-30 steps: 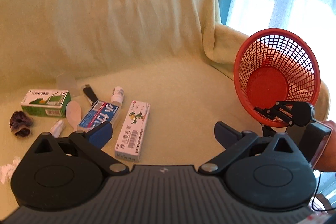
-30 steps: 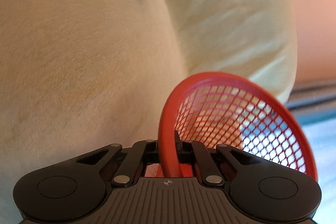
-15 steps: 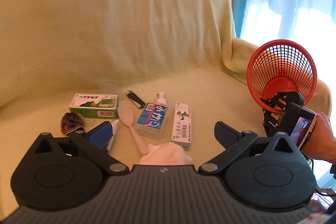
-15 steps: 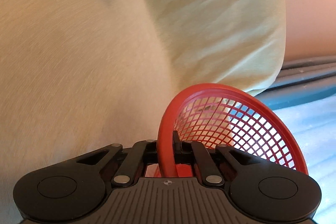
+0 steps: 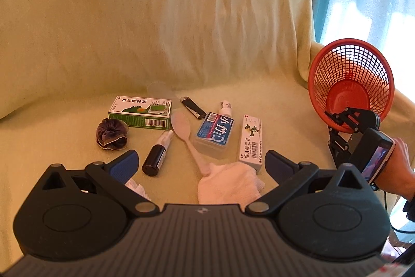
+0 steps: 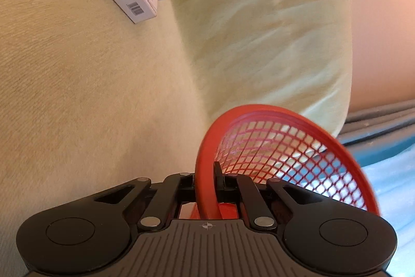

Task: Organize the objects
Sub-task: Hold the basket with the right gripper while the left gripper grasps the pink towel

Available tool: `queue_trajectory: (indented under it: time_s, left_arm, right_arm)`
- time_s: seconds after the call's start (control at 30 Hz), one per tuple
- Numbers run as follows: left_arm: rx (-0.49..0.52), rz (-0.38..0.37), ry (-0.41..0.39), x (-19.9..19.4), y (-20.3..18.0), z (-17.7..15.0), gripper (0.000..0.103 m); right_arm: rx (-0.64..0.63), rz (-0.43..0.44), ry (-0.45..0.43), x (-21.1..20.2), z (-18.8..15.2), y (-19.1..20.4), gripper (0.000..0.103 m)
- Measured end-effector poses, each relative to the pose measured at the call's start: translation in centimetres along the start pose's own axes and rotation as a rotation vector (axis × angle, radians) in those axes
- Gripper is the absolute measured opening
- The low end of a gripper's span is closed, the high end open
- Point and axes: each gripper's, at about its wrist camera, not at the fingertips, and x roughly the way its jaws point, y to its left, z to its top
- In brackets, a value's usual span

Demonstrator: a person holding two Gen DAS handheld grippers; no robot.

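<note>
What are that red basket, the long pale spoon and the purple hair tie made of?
The red basket looks like moulded plastic: an even lattice of thin bars, a thick smooth rim, slightly glossy. The spoon seems to be pale translucent plastic, matte; silicone is possible. The purple hair tie looks like velvet-like fabric, gathered in soft folds with a faint sheen. The right gripper holds the basket by its rim.

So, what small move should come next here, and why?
Probably set the red basket down on the sofa near the white box. The right claw grips its rim, tilted and empty, while the left claw waits open above the items.
</note>
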Motion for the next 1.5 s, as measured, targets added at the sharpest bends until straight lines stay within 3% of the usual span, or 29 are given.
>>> queue_trajectory:
  time_s: [0.3, 0.63, 0.9, 1.27, 1.5]
  left_arm:
    - [-0.069, -0.014, -0.001, 2.4, -1.1, -0.2, 0.101]
    - [-0.056, -0.038, 0.020, 4.4, -2.7, -1.1, 0.101]
    - [-0.023, -0.031, 0.034, 4.8, -3.3, -1.3, 0.101]
    - [0.017, -0.021, 0.101, 5.1, -4.1, -3.0, 0.100]
    - [0.131, -0.016, 0.148, 5.6, -6.0, -3.7, 0.084]
  right_arm:
    - [0.161, 0.039, -0.008, 1.4, 1.5, -0.2, 0.001]
    - [0.479, -0.068, -0.003, 2.4, 0.5, -3.9, 0.001]
    - [0.576, -0.040, -0.010, 2.6, 0.4, -5.3, 0.002]
    - [0.598, -0.025, -0.024, 2.5, 0.0, -4.8, 0.004]
    - [0.596, -0.022, -0.023, 2.6, -0.2, -4.7, 0.004]
